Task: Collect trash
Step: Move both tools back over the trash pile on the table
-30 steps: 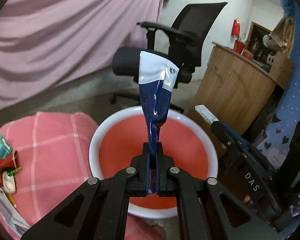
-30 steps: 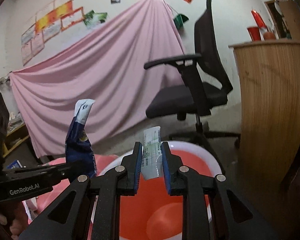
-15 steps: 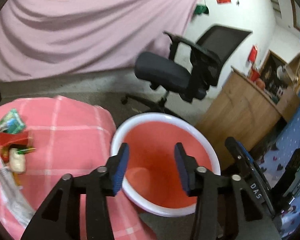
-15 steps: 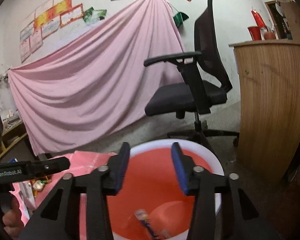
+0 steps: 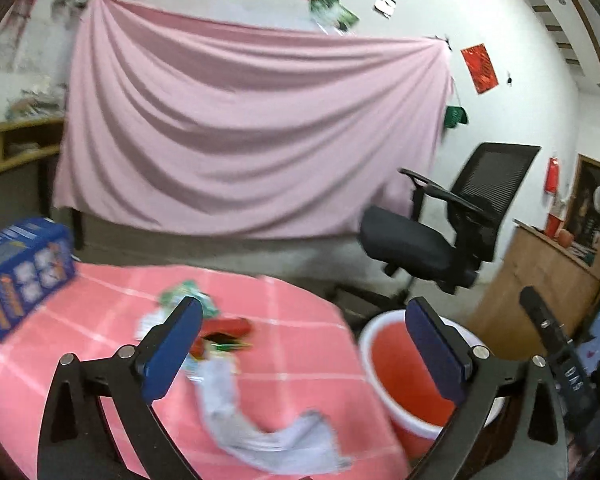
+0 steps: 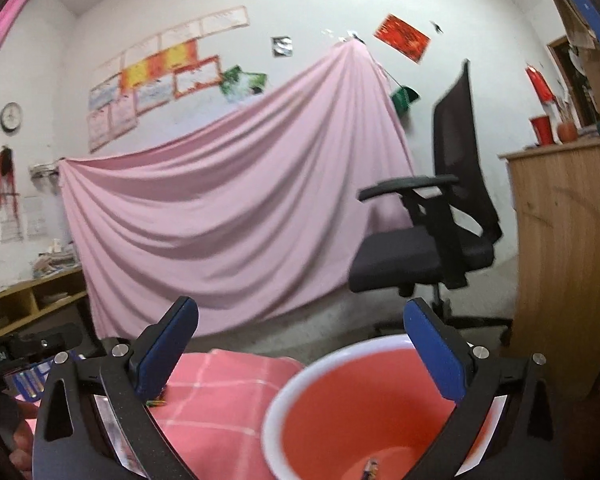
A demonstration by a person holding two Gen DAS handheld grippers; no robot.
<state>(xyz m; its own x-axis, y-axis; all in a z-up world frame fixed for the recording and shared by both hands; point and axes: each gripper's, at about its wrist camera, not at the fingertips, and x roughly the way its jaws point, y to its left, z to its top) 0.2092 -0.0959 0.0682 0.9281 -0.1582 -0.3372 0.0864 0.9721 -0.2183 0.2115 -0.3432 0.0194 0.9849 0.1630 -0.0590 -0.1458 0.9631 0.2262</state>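
The left gripper (image 5: 304, 344) was held low over the pink checked tablecloth (image 5: 296, 364), tilted slightly downward, its blue pads (image 5: 172, 348) spread wide apart with nothing between them; the jaws had just been opening. Beneath and ahead of it, a small heap of wrappers (image 5: 216, 332) in green, red and white was seen lying on the cloth, with a pale grey strip of plastic (image 5: 260, 436) trailing toward the near edge. A blue carton (image 5: 20, 272) was stood at the far left of the cloth. The red bucket (image 5: 400, 364) with a white rim was placed on the floor just beside the table's right edge.

The right gripper (image 6: 304, 352) was pointed roughly level, above the near rim of the same red bucket (image 6: 360, 412). Its jaws had likewise just been opening and were seen fully parted and empty. A small dark wrapper (image 6: 370, 468) was visible lying at the bottom of the bucket. The left gripper's body (image 6: 32, 346) and part of a hand (image 6: 20, 444) were glimpsed at the left border of the right wrist view. A black office chair (image 6: 428, 248) and a draped pink sheet (image 6: 236, 216) were seen behind.
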